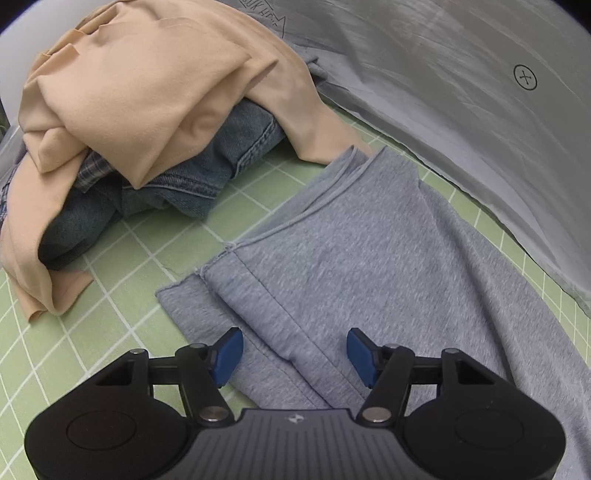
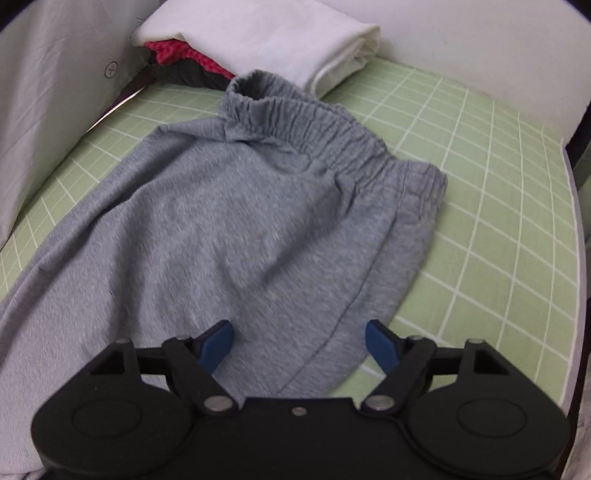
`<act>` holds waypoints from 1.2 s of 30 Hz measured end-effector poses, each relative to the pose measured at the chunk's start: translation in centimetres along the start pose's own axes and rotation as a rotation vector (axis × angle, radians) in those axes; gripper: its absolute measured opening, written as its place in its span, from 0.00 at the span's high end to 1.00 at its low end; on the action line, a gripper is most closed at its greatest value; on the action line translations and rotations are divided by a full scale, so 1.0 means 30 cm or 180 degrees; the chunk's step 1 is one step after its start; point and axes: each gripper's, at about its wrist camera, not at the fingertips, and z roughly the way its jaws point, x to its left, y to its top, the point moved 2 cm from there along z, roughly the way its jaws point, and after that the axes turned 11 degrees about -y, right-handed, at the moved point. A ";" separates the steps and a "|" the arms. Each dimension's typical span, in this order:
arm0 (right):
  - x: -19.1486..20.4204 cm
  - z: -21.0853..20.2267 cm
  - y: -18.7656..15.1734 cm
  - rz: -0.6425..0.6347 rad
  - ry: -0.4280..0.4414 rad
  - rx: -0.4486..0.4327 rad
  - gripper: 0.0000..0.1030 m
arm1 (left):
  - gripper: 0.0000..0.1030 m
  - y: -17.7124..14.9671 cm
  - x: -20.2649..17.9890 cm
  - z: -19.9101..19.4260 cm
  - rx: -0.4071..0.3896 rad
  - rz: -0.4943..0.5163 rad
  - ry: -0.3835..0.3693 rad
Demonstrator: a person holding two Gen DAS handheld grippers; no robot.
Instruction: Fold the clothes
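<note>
Grey sweatpants (image 2: pixel 236 229) lie spread along the green gridded mat (image 2: pixel 480 206) that covers the bench, which gives a flat surface and straight reference lines for folding. The elastic waistband (image 2: pixel 332 136) sits at the far end in the right wrist view, one corner of it turned up. The leg hems (image 1: pixel 280 229) show in the left wrist view, laid one on the other, so the garment appears already doubled lengthwise.

Left tool (image 1: pixel 293 356): jaws apart, holding nothing, poised over the leg end. Right tool (image 2: pixel 299 345): jaws apart, holding nothing, poised over the hip edge near the waistband. One tool at each end suits a grasp at both ends to bring hem toward waistband; this is a judgement.

A loose heap, a tan garment (image 1: pixel 147 92) over denim (image 1: pixel 207 173), lies beyond the hems. A folded white item (image 2: pixel 280 33) rests on a red one (image 2: pixel 177 53) beyond the waistband, apparently the finished stack.
</note>
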 end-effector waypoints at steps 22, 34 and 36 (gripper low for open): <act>-0.262 0.075 0.157 -0.0596 -0.0158 -0.0621 0.99 | 0.96 -0.341 0.320 -0.329 0.0004 -0.0363 -0.0062; -0.197 -0.086 0.019 -0.1184 0.0096 -0.0865 0.20 | 0.88 -0.517 0.493 -0.590 -0.0156 -0.0267 -0.0248; -0.168 -0.145 -0.049 -0.1305 0.0195 -0.0941 0.17 | 0.85 -0.492 0.513 -0.601 -0.0184 -0.0279 -0.0328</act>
